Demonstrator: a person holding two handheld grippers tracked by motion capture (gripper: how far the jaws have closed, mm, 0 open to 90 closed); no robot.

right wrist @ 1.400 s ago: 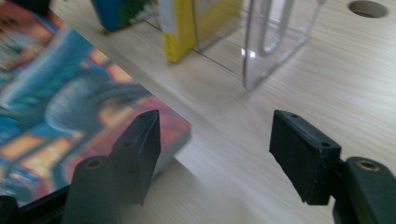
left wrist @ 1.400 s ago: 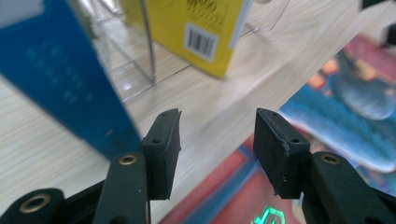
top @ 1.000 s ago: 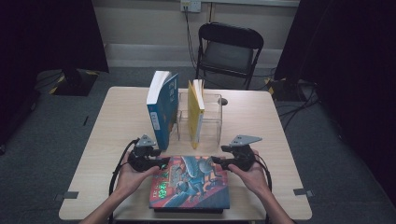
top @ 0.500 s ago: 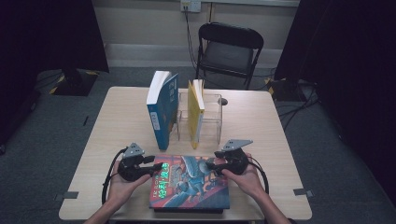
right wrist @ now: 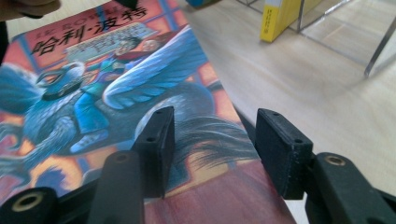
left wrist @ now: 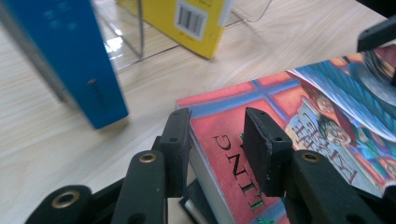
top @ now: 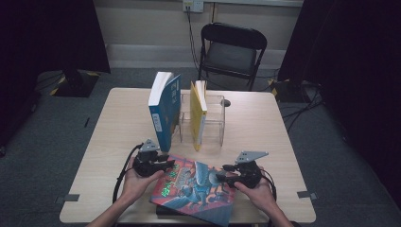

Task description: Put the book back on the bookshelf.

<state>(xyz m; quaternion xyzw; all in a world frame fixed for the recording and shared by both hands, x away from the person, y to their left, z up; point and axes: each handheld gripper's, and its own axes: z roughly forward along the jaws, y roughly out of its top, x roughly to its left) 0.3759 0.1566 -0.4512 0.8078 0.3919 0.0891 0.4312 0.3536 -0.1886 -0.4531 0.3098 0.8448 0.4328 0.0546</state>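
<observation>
- One big picture book [top: 196, 189] lies at the near edge of the table [top: 265, 127], between the two hands. Its cover shows a blue winged beast on red. In the high view it sits turned a bit, with its right corner poking past the table edge.
- In the left gripper view, the left gripper [left wrist: 217, 142] has its jaws on either side of the book's spine edge. The jaws have just been closing. One pad is beside the edge and one is over the cover, but I cannot tell if they press on it.
- In the right gripper view, the right gripper [right wrist: 212, 149] has its jaws over the other edge of the book. They have just been closing too. A gap shows between the pads and the cover, so they are not squeezing yet.
- Behind the book stands a clear rack [top: 213, 118] with a yellow book [top: 198, 116] standing in it.
- A blue book [top: 163, 111] stands just beside the rack, on its left, leaning a bit.
- Far behind the table is a black chair [top: 231, 47].
</observation>
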